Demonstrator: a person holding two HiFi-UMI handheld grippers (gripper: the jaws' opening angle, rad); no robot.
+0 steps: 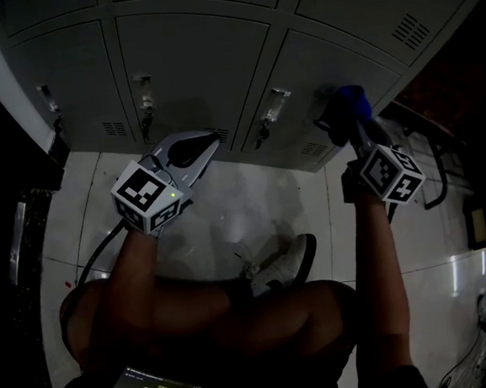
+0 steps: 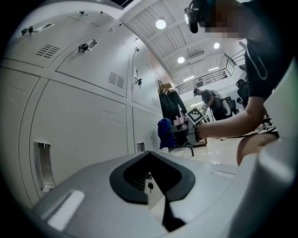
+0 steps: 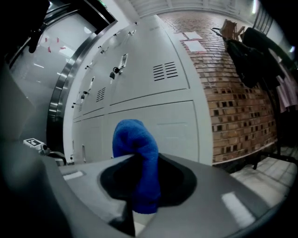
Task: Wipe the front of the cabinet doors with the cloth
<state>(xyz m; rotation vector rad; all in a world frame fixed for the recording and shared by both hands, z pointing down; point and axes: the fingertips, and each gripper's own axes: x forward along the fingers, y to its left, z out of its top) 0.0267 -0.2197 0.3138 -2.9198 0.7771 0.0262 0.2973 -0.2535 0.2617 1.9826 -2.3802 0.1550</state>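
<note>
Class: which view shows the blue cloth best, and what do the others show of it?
The right gripper view: the blue cloth fills the centre, pinched in the right gripper's shut jaws. The head view shows it small and dim by a cabinet door; the left gripper view shows it far off, side-on.
</note>
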